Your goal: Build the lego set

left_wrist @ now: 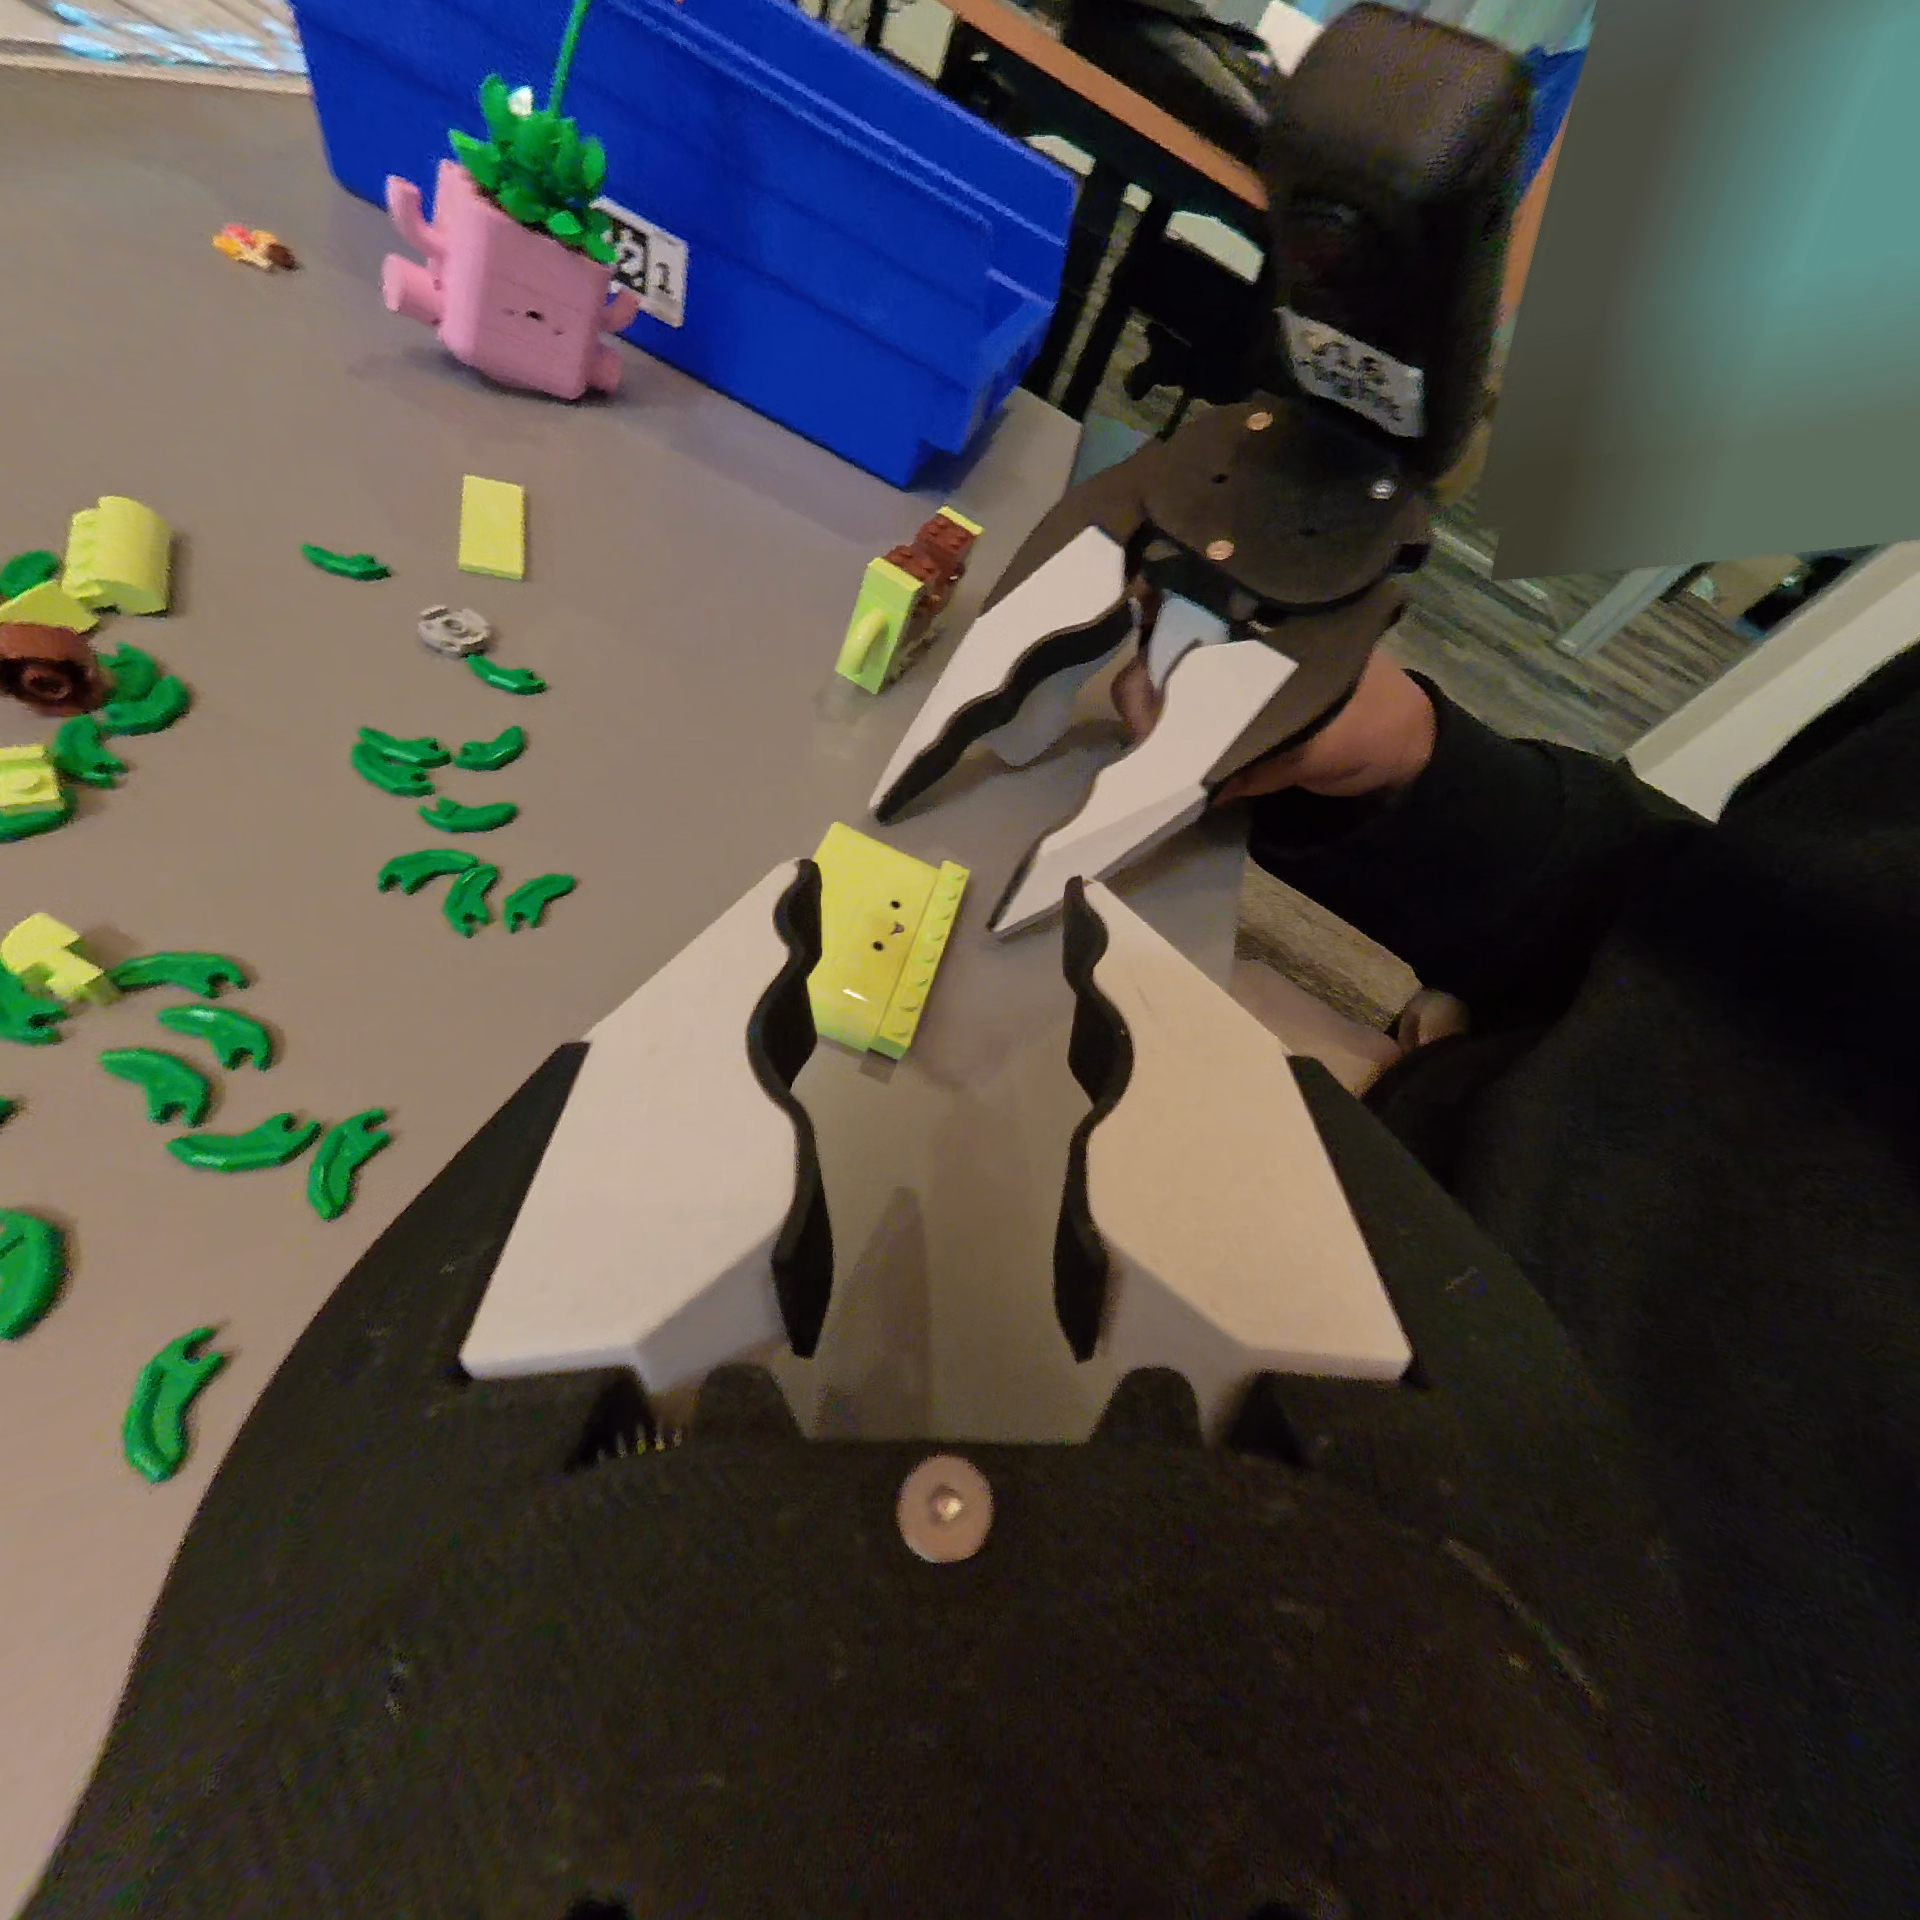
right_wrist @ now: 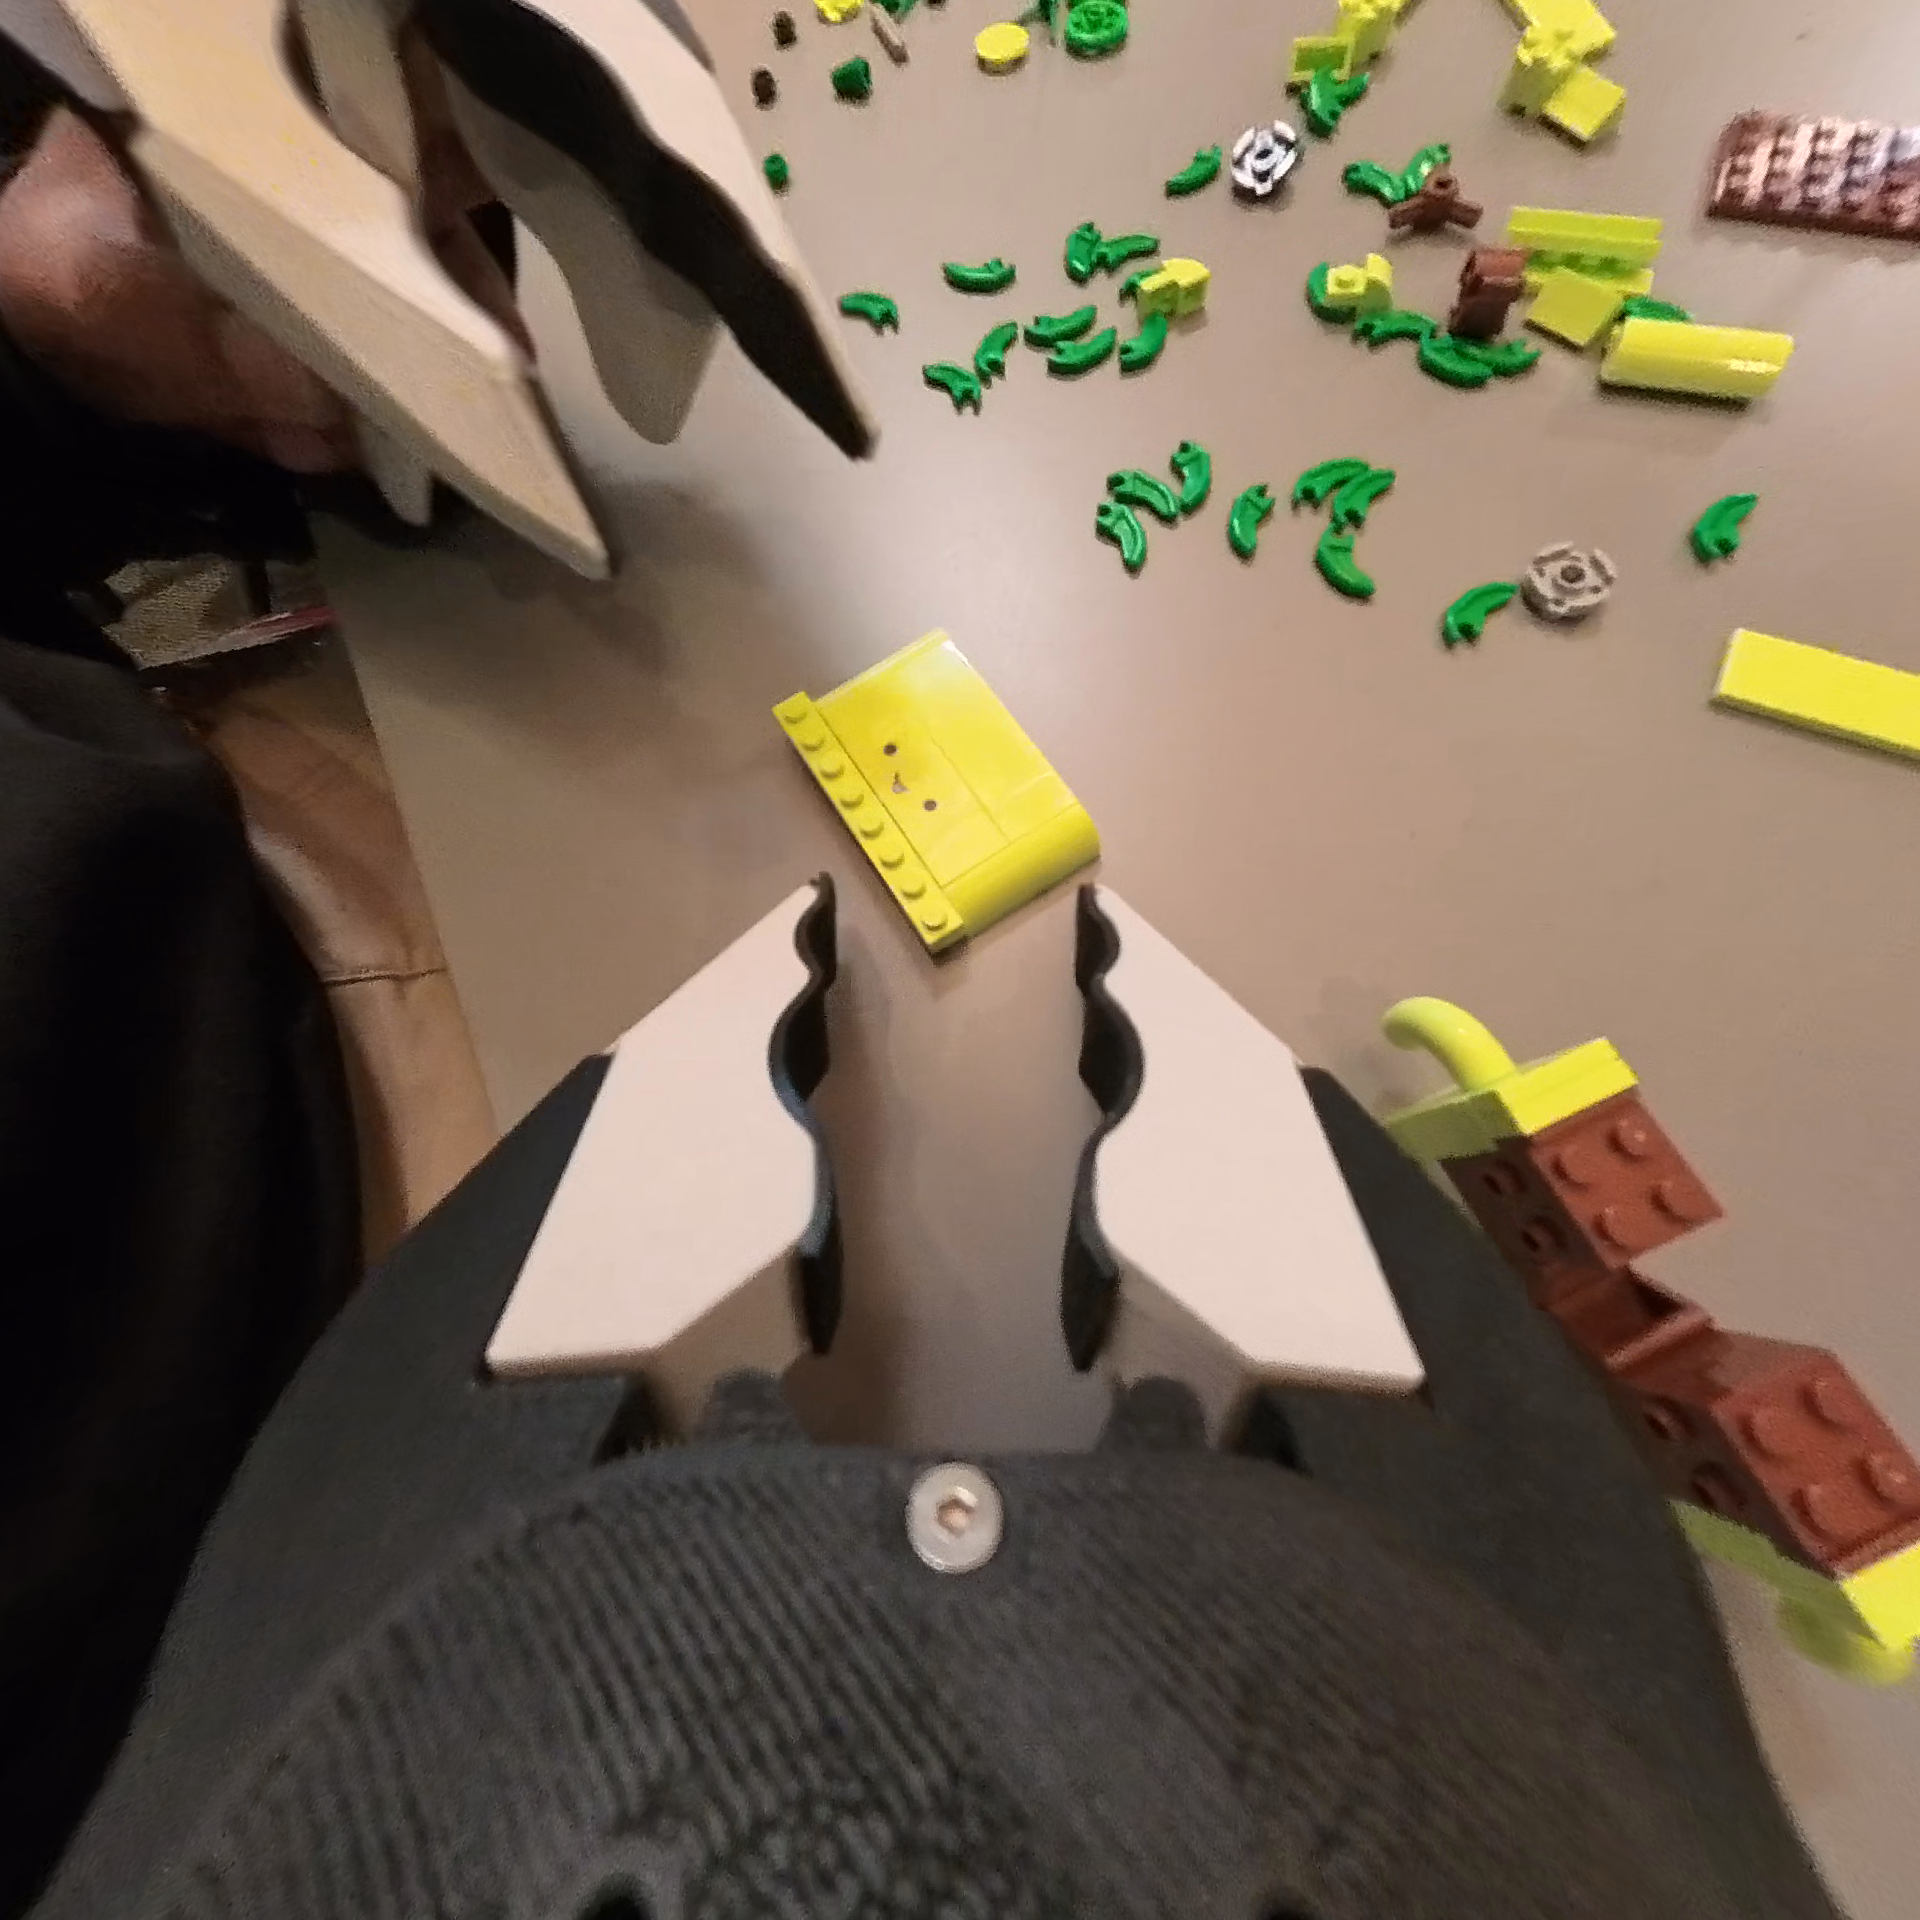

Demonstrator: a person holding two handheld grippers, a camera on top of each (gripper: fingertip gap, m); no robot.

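A lime-green panel with a small printed face and a studded edge [left_wrist: 883, 945] [right_wrist: 966, 769] lies flat on the grey table. My left gripper [left_wrist: 940, 894] is open and empty, with its left fingertip just beside the panel. My right gripper [right_wrist: 954, 891] is open and empty, its tips at the panel's near corner. Each gripper shows in the other's view, the right one [left_wrist: 940, 873] facing the left one [right_wrist: 727, 509] across the panel. A brown and lime brick assembly with a curved handle [left_wrist: 909, 613] [right_wrist: 1621, 1247] lies next to the right gripper.
Several green leaf pieces [left_wrist: 426, 758] [right_wrist: 1247, 499], a lime flat tile [left_wrist: 491, 525] [right_wrist: 1818, 691], a grey round piece [left_wrist: 454, 629] [right_wrist: 1569, 582] and lime parts are scattered. A pink pot with a plant [left_wrist: 509, 281] stands by a blue bin [left_wrist: 831, 208]. The table edge [left_wrist: 1231, 935] is close. Left tips to right tips: about 7 centimetres. From the right gripper's tips to the grey round piece [right_wrist: 1569, 582] is close to 12 centimetres. It turns up in the left wrist view [left_wrist: 455, 630] as well.
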